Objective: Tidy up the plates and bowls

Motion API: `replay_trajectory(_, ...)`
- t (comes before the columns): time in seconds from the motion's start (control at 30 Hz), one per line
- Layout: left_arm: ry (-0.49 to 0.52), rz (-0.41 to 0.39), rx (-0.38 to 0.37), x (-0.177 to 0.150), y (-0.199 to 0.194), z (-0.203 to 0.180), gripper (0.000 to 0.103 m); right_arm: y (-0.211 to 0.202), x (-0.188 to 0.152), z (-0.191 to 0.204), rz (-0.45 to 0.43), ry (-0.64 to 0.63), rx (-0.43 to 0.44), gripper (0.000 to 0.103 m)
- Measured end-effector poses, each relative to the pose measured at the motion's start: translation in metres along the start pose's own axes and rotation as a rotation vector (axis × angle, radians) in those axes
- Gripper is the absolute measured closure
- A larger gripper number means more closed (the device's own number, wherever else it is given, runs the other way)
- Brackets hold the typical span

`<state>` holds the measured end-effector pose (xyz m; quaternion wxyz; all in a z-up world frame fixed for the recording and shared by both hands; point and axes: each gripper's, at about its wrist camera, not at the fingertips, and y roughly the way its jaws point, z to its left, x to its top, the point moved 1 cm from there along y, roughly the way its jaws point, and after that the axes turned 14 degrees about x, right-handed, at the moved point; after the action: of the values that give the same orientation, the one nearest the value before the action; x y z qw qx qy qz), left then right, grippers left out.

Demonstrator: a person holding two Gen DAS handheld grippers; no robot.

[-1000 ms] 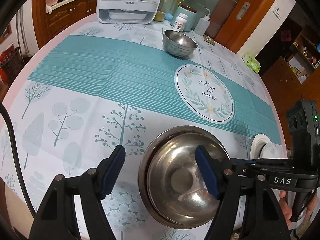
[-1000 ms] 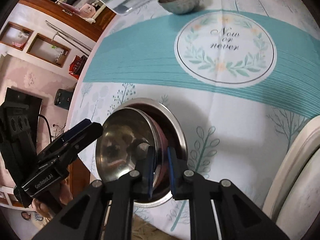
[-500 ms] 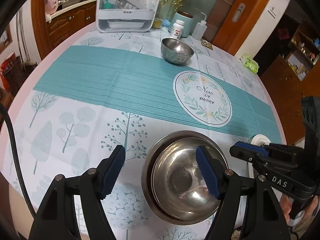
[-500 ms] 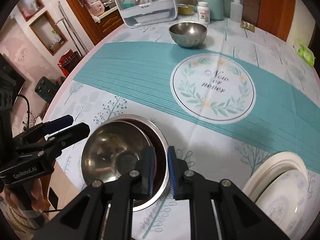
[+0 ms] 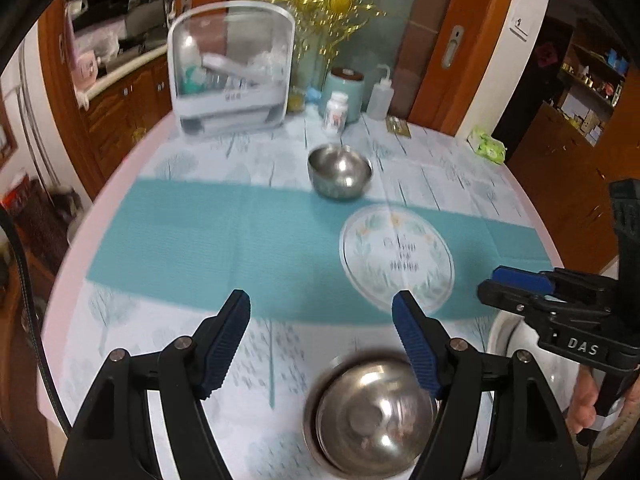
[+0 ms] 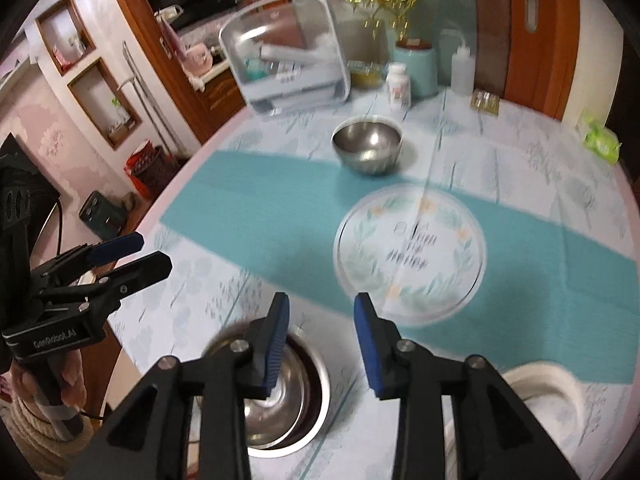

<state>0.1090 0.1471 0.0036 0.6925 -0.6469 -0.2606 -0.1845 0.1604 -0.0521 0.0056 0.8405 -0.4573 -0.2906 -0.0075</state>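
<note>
A steel bowl [image 5: 370, 420] sits nested inside a larger steel bowl near the table's front edge; the pair also shows in the right wrist view [image 6: 280, 396]. A third steel bowl [image 5: 340, 172] stands alone at the far side, also seen from the right wrist [image 6: 367, 148]. White plates [image 5: 516, 344] are stacked at the front right, seen from the right wrist too [image 6: 540, 384]. My left gripper [image 5: 322, 340] is open and empty above the nested bowls. My right gripper [image 6: 322, 340] is open and empty, raised just beyond them.
A round table with a teal and white cloth [image 5: 240, 248]. At the back stand a clear dish rack [image 5: 232, 80], a teal canister [image 5: 346, 92], a pill bottle [image 5: 336, 110] and a squeeze bottle [image 5: 380, 94]. A green packet [image 5: 488, 146] lies far right.
Both grippers have lifted and tilted up away from the nested bowls. My right gripper, shut before, has opened and let go of the inner bowl's rim.
</note>
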Motion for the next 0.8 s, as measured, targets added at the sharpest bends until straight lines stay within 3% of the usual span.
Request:
replay_trajectory(0.43, 0.103, -0.090, 0.057, 0.117, 0.023, -0.020, 0.030, -0.020, 0.095, -0.024, -0.114, 0.021, -0.054, 0.069)
replay_trajectory(0.53, 0.095, -0.077, 0.051, 0.143, 0.044, -0.024, 0.030, -0.014, 0.116, -0.031, -0.129, 0.020, -0.080, 0.068)
replay_trajectory(0.63, 0.105, -0.064, 0.052, 0.163, 0.072, -0.032, 0.030, -0.001, 0.133, -0.044, -0.135, 0.036, -0.113, 0.057)
replay_trajectory(0.8, 0.100, 0.012, 0.056, 0.179, 0.137, -0.043, 0.030, 0.031, 0.154, -0.074, -0.108, 0.092, -0.125, 0.056)
